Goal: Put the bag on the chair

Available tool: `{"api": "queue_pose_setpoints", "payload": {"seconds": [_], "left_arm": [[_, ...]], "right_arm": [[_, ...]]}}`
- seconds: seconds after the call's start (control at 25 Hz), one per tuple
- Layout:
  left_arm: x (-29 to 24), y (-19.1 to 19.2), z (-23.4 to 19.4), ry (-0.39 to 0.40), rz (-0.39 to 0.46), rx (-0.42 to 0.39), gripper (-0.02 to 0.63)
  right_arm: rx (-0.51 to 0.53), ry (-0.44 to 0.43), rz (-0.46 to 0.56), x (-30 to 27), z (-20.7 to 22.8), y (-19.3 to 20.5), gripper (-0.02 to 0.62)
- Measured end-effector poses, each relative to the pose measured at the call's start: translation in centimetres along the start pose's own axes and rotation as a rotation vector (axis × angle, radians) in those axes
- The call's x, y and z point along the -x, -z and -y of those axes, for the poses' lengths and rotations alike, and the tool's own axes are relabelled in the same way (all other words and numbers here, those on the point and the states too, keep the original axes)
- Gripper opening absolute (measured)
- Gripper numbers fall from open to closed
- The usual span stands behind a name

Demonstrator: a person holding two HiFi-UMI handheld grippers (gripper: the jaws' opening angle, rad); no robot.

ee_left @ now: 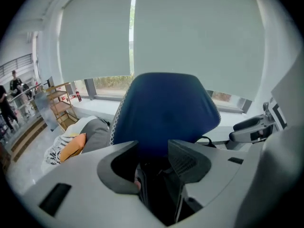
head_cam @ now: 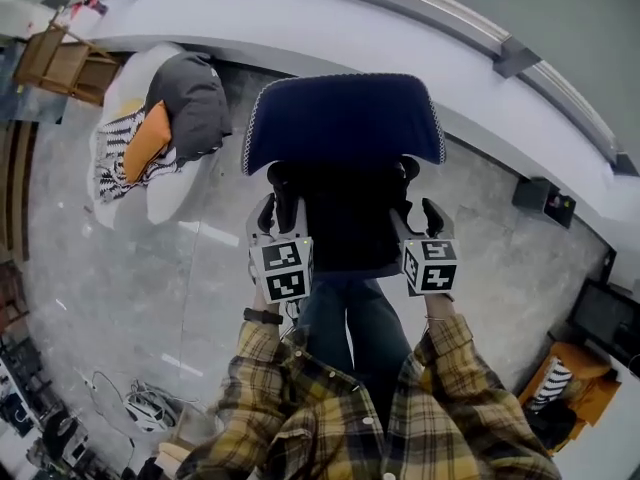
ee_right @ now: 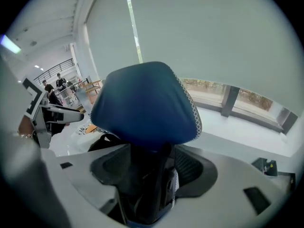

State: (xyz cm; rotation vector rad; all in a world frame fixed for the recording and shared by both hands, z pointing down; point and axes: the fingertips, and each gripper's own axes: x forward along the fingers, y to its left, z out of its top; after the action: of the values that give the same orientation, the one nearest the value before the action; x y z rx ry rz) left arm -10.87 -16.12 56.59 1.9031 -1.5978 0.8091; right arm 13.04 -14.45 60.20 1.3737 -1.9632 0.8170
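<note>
Plaid sleeves (head_cam: 455, 368), then left gripper (head_cam: 278, 200) and right gripper (head_cam: 416, 214), jaws open, over bag (head_cam: 350, 223) seemingly on chair (head_cam: 345, 118).

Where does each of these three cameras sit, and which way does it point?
Head view: on the person's head, looking steeply down at the blue chair back and black bag; shows plaid sleeves, left gripper, right gripper.
Left gripper view: on the left gripper, looking along its open jaws at the chair back; the right gripper shows at right.
Right gripper view: on the right gripper, facing the chair back; the left gripper shows at left.
Shared: the chair back.
</note>
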Motion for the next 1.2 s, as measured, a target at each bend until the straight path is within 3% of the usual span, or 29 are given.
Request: {"api": "queue_pose_setpoints", "payload": {"seconds": [0.36, 0.48, 0.76, 0.92, 1.2], "left_arm": [[4.7, -7.3, 1.1, 0.029, 0.105, -0.009, 0.201], [6.8, -11.0, 1.5, 0.043, 0.19, -0.027, 0.201], [12.5, -18.3, 3.9, 0.142, 0.362, -0.006, 0.199], [16.2, -21.2, 5.3, 0.216, 0.446, 0.028, 0.189], [21.1, -25.0, 7.3, 0.297, 0.549, -0.012, 0.144]], "right_arm": [[0.081, -0.008, 0.135, 5.8, -1.4, -6.8, 0.275], [0.136, -0.002, 0.212, 8.3, -2.0, -10.0, 0.267], [0.186, -0.039, 0.36, 14.7, -2.9, -15.4, 0.232], [0.151, -0.091, 0.441, 18.5, -3.6, -17.6, 0.213], [0.147, -0.186, 0.573, 23.8, -6.1, -22.0, 0.165]]}}
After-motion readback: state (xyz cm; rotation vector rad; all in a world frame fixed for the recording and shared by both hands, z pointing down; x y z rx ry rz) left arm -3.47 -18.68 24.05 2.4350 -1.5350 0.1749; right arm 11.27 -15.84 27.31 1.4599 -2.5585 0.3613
